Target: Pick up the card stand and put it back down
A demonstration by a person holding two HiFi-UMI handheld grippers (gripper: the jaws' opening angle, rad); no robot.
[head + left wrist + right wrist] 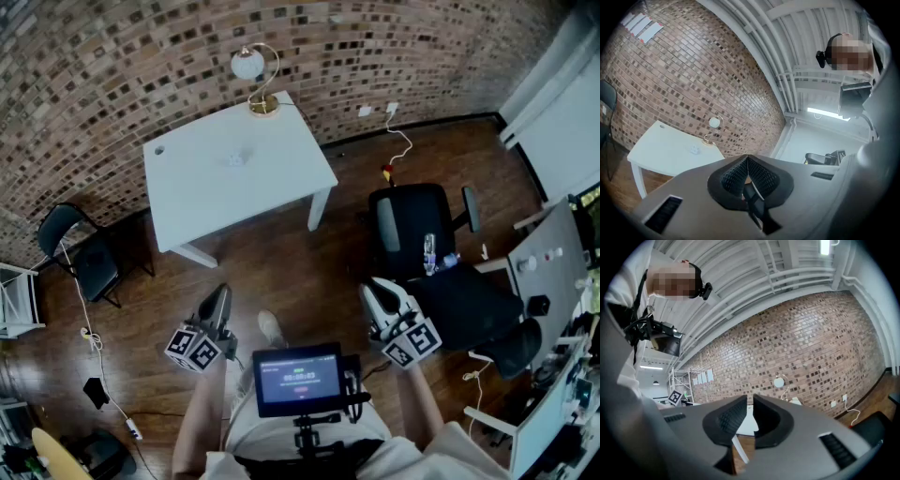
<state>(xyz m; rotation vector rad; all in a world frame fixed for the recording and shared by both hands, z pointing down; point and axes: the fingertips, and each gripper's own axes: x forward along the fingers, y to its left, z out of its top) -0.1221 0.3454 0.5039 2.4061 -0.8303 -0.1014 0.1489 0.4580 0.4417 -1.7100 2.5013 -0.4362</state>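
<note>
The card stand (235, 159) is a small pale object on the white table (197, 202) by the brick wall; in the left gripper view the card stand (695, 149) shows far off on the table (661, 150). Both grippers are held close to the person's body, well short of the table. My left gripper (217, 298) has its jaw tips touching and nothing between them (747, 157). My right gripper (380, 292) keeps a narrow gap between its jaws, with nothing in it (753, 397).
A gold lamp with a white globe (251, 66) stands at the table's far corner. A black office chair (422, 234) carrying a bottle (430, 251) is right of my path, a black folding chair (80, 248) at the left. Wooden floor lies between me and the table.
</note>
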